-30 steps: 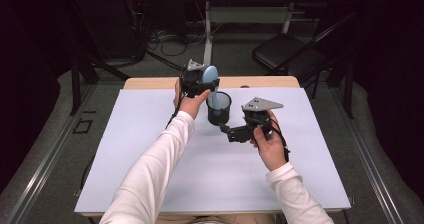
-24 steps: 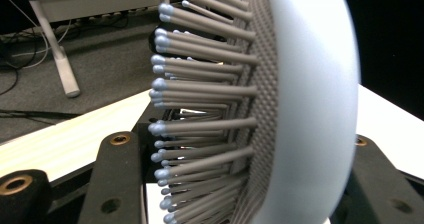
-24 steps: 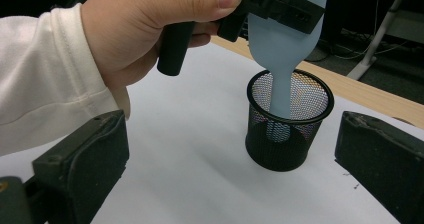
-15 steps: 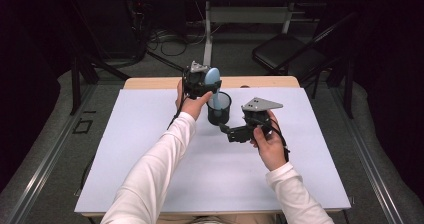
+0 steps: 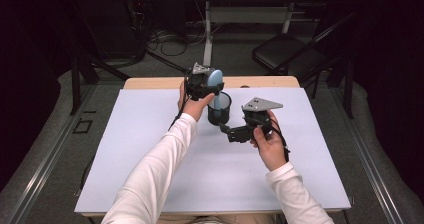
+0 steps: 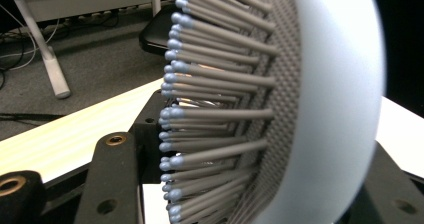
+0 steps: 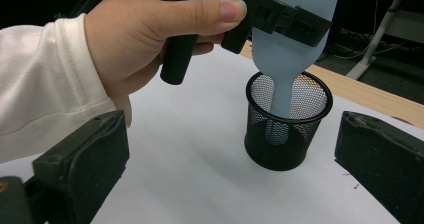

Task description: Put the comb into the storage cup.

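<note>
Two hand-held tools work over a white surface (image 5: pixel 150 174), seen from above the person's side. Nearest the viewer, white sleeves enter from the bottom edge. The right tool (image 5: pixel 226 130) lies level just above the surface, its jaws standing apart with nothing between them and pointing at a black mesh cup (image 5: pixel 219 109); in the right gripper view the jaws frame that cup (image 7: pixel 287 124) from either side without touching it.

Beyond it, the cup stands upright near the far middle of the surface. A pale blue hairbrush (image 5: pixel 216 81) hangs handle-down above it, the handle (image 7: pixel 281 101) reaching inside the rim while the head stays clear above. Whether the handle tip rests on the cup's floor cannot be told.

The left tool (image 7: pixel 287 21) is clamped across the head of the hairbrush, with the left hand (image 7: pixel 150 39) wrapped round the tool's body. Its jaws have just been easing open slightly, though the brush head remains gripped between them. In the left gripper view the bristles (image 6: pixel 215 114), grey with blue tips, stand out sideways from the rounded pale back.

Farthest off, a bare wooden strip (image 5: pixel 150 82) of the surface shows past the white sheet, then grey floor with a folding chair (image 5: pixel 290 54).
</note>
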{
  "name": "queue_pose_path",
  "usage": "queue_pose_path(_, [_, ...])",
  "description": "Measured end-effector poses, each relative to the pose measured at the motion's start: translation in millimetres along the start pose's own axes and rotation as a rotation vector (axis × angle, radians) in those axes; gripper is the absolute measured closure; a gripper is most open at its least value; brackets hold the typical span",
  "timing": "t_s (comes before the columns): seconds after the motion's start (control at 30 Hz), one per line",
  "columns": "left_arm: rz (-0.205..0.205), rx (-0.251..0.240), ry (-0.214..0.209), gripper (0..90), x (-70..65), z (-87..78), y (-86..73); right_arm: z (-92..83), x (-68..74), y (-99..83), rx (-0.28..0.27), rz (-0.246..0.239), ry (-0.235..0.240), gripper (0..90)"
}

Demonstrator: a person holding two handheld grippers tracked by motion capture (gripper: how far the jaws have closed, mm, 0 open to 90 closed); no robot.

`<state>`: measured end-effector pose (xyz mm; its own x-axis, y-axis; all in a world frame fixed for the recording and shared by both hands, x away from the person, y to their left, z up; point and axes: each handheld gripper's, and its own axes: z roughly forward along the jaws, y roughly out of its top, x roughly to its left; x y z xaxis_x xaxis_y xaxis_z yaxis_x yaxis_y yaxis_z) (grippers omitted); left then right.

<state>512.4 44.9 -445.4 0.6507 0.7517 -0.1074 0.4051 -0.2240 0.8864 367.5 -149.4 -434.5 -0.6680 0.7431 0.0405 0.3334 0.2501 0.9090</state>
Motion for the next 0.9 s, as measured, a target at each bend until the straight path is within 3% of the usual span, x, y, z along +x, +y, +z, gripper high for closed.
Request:
queue_pose_path(0.37, [0.021,0.007,0.014,45.1,-2.1,-0.2,0.1,-0.1,0.7,0.0,0.003,-0.002,-0.001,1.0])
queue_pose_path(0.9, [-0.015,-0.008,0.003,36.9,0.5,0.6,-0.3,-1.2,0.8,-0.2,0.002,-0.001,-0.004,1.0])
